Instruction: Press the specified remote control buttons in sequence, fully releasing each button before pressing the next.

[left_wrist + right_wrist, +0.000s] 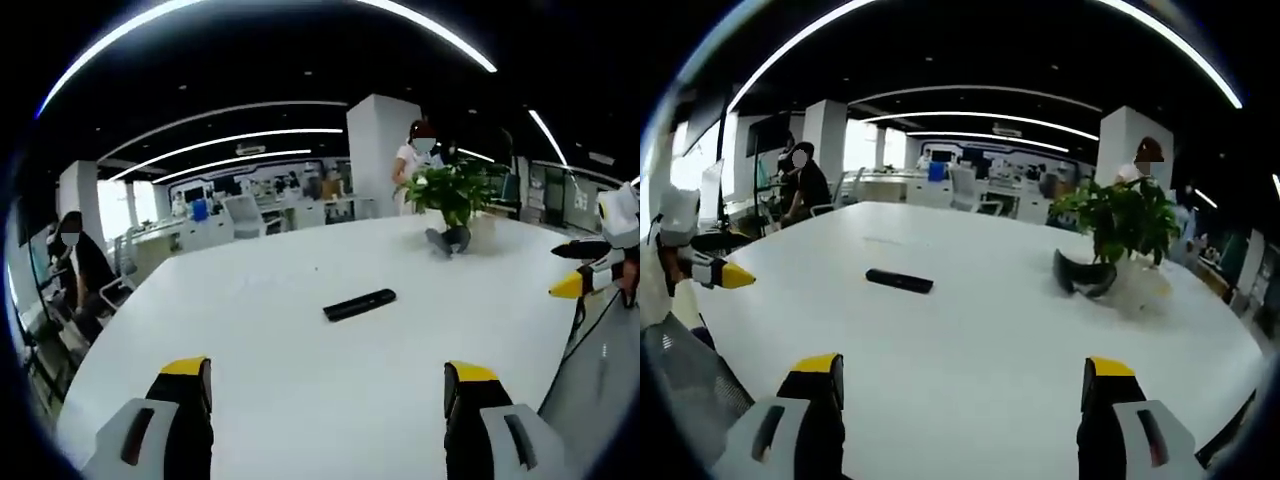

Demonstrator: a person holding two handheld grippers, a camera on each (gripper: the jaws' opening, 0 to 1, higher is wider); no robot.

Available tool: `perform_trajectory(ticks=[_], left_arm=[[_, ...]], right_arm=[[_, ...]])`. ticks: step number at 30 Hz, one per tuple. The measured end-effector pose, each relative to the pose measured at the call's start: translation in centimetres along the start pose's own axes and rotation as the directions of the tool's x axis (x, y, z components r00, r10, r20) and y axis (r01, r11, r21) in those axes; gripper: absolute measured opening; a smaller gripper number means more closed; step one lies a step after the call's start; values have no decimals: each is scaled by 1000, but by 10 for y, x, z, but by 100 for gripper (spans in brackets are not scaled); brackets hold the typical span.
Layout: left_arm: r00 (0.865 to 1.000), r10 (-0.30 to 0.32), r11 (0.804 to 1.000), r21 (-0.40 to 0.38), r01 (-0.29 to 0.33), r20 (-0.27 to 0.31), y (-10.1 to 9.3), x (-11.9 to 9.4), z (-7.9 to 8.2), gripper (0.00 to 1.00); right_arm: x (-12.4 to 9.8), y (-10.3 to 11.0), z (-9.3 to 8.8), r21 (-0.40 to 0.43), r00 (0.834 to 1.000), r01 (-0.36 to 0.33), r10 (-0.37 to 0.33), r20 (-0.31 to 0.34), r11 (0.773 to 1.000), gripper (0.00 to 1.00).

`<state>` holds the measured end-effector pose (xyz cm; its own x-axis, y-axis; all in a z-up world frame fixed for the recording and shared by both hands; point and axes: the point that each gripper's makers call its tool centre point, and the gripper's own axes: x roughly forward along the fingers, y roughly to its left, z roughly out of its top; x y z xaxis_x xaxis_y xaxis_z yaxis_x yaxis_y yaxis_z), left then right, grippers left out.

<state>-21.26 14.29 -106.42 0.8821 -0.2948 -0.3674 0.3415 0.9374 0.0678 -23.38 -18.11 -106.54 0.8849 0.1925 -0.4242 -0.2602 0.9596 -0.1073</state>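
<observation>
Lying mid-table [300,380], remote [359,304] well apart from both spread claws [328,400] [958,400].

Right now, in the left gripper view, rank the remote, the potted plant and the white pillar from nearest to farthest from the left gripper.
1. Remote: lying mid-table, straight ahead of the left gripper.
2. Potted plant: near the table's far edge, to the right.
3. White pillar: beyond the table, behind the plant.

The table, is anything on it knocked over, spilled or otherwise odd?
Nothing stands out. The black remote lies flat on the white table, apart from the potted plant, which stands upright. No spill shows.
</observation>
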Motion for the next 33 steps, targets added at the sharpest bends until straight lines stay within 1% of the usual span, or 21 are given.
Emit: perform_trajectory(ticks=[1, 2, 3, 7, 9, 11, 13, 14, 15, 16, 18, 19, 20, 21, 23, 25, 27, 28, 33], left_arm=[[1000, 5, 1000, -10, -5, -4, 0, -3, -3, 100], [1000, 15, 1000, -12, -15, -4, 6, -4, -5, 100], [999, 40, 999, -8, -40, 4, 11, -6, -7, 100], [996, 83, 997, -9, -83, 27, 14, -15, -6, 100], [995, 104, 995, -7, -104, 9, 15, -22, -9, 100], [993, 118, 993, -17, -118, 25, 15, -27, -9, 100], [989, 141, 989, -60, -139, 43, 17, -29, -12, 100], [989, 140, 989, -58, -138, 37, 15, -28, -14, 100], [990, 140, 989, -47, -139, 35, 13, -28, -13, 100], [987, 152, 988, -3, -152, 46, 14, -28, -11, 100], [983, 172, 983, 57, -176, 68, 15, -26, -9, 100], [983, 177, 978, 104, -181, 47, 15, -25, -12, 100], [982, 185, 976, 109, -187, 33, 17, -24, -15, 100], [982, 185, 978, 89, -188, 47, 17, -26, -14, 100], [980, 182, 979, 77, -188, 86, 18, -28, -8, 100], [978, 189, 978, 70, -195, 86, 19, -28, -7, 100], [980, 183, 980, 60, -187, 78, 19, -27, -9, 100], [981, 181, 981, 52, -185, 71, 19, -27, -10, 100], [979, 185, 981, 44, -189, 81, 20, -27, -9, 100]], right_arm=[[0, 0, 0, -1, 1000, 2, -2, -1, 1000, 97], [0, -1, -1, 0, 1000, 3, -3, -3, 1000, 97], [0, -1, -1, 2, 1000, 2, -2, -3, 1000, 97], [1, -1, -3, 2, 1000, 8, -8, -16, 1000, 96], [1, -1, -4, 3, 1000, 8, -8, -22, 1000, 96], [1, -2, -5, 1, 1000, 14, -14, -26, 1000, 96], [2, -3, -6, 2, 999, 18, -18, -34, 1000, 96], [2, -3, -6, 4, 999, 18, -17, -35, 1000, 95], [2, -3, -6, 4, 999, 17, -16, -35, 1000, 95], [2, -3, -6, 1, 999, 17, -17, -38, 1000, 95], [2, -2, -7, -3, 999, 15, -15, -42, 1000, 95], [3, -2, -8, -4, 999, 14, -14, -46, 1000, 94], [3, -2, -8, -5, 999, 14, -15, -49, 1000, 94], [3, -2, -8, -7, 999, 15, -15, -50, 1000, 94], [2, -3, -8, -9, 999, 22, -22, -48, 1000, 94], [1, -4, -6, -5, 999, 25, -25, -35, 1000, 94], [1, -3, -5, 3, 999, 20, -20, -27, 1000, 93], [1, -3, -6, 6, 999, 17, -17, -31, 1000, 92], [1, -1, -6, 2, 999, 9, -9, -33, 1000, 92]])
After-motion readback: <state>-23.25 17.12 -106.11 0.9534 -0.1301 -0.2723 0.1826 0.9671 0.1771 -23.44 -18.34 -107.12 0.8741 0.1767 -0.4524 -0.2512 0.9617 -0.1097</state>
